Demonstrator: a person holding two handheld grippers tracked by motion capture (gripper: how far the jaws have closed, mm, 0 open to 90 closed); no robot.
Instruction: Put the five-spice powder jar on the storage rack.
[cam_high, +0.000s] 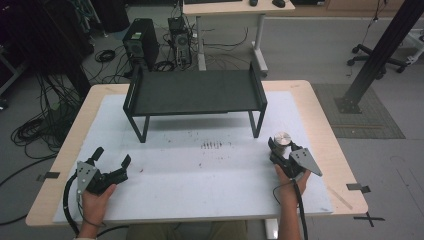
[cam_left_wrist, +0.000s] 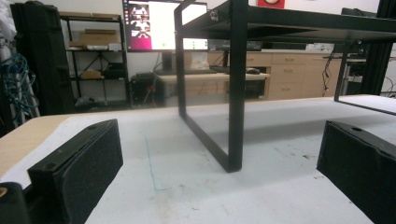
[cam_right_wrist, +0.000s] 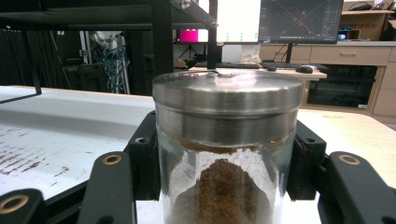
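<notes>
My right gripper (cam_high: 278, 150) is clamped on the steel-lidded glass spice jar (cam_right_wrist: 227, 154) at the mat's right edge, my left gripper (cam_high: 111, 158) gapes empty; judged next: a steady lift toward the black shelf (cam_high: 195, 92).

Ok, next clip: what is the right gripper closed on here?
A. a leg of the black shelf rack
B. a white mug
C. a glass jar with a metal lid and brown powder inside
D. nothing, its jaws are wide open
C. In the right gripper view the jar, steel-lidded and partly full of brown powder, sits between the black pads of the right gripper, which press on its glass sides.
</notes>
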